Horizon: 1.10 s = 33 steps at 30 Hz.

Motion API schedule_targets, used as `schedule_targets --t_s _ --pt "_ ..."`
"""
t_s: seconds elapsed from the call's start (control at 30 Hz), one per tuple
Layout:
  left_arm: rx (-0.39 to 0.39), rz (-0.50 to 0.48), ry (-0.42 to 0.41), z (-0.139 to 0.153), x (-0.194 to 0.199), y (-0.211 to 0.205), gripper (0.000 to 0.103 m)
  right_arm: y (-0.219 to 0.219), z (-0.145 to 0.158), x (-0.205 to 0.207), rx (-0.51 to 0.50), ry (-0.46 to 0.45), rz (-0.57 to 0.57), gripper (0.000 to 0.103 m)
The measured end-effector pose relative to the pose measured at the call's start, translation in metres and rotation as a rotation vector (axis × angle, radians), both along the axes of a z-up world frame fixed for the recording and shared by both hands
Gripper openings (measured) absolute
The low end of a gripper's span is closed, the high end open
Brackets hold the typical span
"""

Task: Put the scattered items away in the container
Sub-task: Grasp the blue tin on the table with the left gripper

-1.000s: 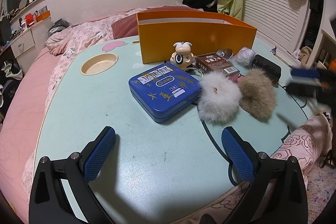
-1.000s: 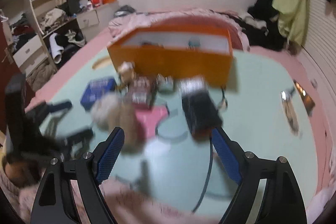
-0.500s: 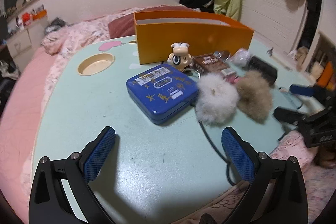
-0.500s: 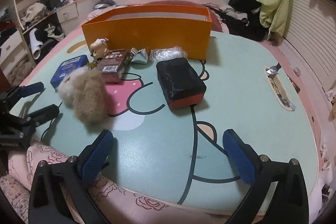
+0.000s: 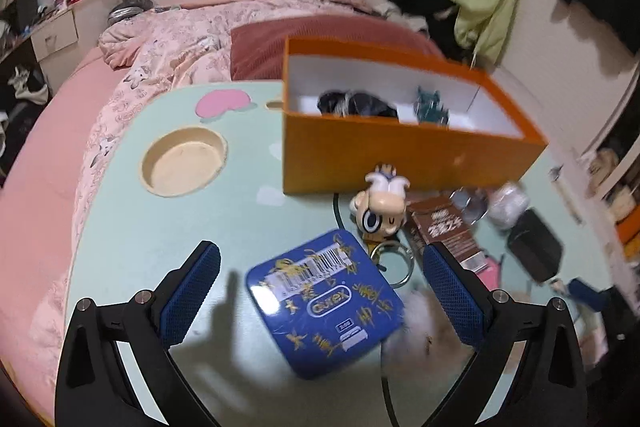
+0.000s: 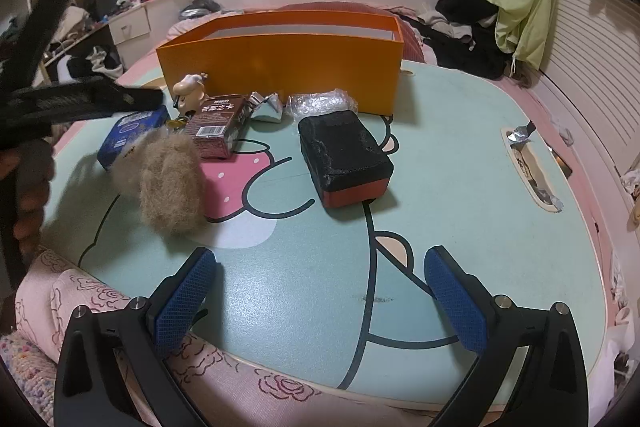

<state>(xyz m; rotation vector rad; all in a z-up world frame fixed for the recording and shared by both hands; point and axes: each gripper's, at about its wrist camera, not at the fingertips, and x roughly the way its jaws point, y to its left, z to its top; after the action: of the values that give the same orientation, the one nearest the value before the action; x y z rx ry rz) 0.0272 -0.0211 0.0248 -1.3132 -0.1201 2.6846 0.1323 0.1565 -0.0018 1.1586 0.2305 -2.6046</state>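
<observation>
Blue tin (image 5: 325,308), lower centre of the left wrist view — "durex" in a white-outlined oval on the lid, a white barcode sticker above it, gold scribbled characters around it that are too stylised to read. Brown box (image 6: 218,126), left of centre in the right wrist view — white Chinese characters on top, blurred; I make out 之卡 at best. Nothing else is legible.

The surface carries one orange box (image 6: 280,67), one blue tin (image 5: 324,307), one figurine (image 5: 380,207) and one brown carton (image 6: 218,129). There are two fur pompoms (image 6: 172,183), one black case (image 6: 344,155), one foil wrapper (image 6: 268,107) and one plastic bag (image 6: 322,103).
</observation>
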Motion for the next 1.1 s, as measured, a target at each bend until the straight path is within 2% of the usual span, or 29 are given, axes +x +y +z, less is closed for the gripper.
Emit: schedule_targets --t_s 0.03,0.07,0.1,0.23,0.43,0.53,0.73,0.83,0.93,1.1 --pt "-0.003 -0.003 -0.014 -0.005 -0.001 0.0 0.086 0.0 0.0 0.0 0.0 0.0 0.0 0.103" --pt "0.009 -0.008 -0.026 -0.009 -0.001 -0.002 0.079 0.0 0.0 0.0 0.0 0.0 0.0 0.103" --pt "0.021 -0.014 -0.017 -0.009 0.001 -0.006 0.078 0.0 0.0 0.0 0.0 0.0 0.0 0.103" --pt "0.09 -0.041 -0.011 -0.008 0.013 -0.026 0.076 0.0 0.0 0.001 0.0 0.001 0.001 0.103" --pt "0.116 -0.082 0.012 -0.008 0.029 -0.039 0.072 0.0 0.0 0.001 0.0 0.001 0.001 0.103" --pt "0.078 -0.093 0.023 -0.007 0.028 -0.031 0.072 0.0 0.0 0.001 0.0 0.001 0.0 0.103" --pt "-0.051 -0.122 0.019 -0.013 0.019 -0.01 0.074 0.0 0.0 0.002 0.002 0.002 0.0 0.103" --pt "-0.095 -0.108 0.031 -0.015 0.021 -0.006 0.066 -0.001 0.0 0.002 0.001 0.002 0.0 0.103" --pt "-0.075 -0.115 0.036 -0.015 0.023 -0.008 0.066 -0.001 0.001 0.002 -0.001 0.001 0.0 0.103" --pt "0.015 -0.102 0.073 -0.006 0.035 -0.022 0.066 0.011 0.008 -0.005 -0.062 -0.022 -0.011 0.103"
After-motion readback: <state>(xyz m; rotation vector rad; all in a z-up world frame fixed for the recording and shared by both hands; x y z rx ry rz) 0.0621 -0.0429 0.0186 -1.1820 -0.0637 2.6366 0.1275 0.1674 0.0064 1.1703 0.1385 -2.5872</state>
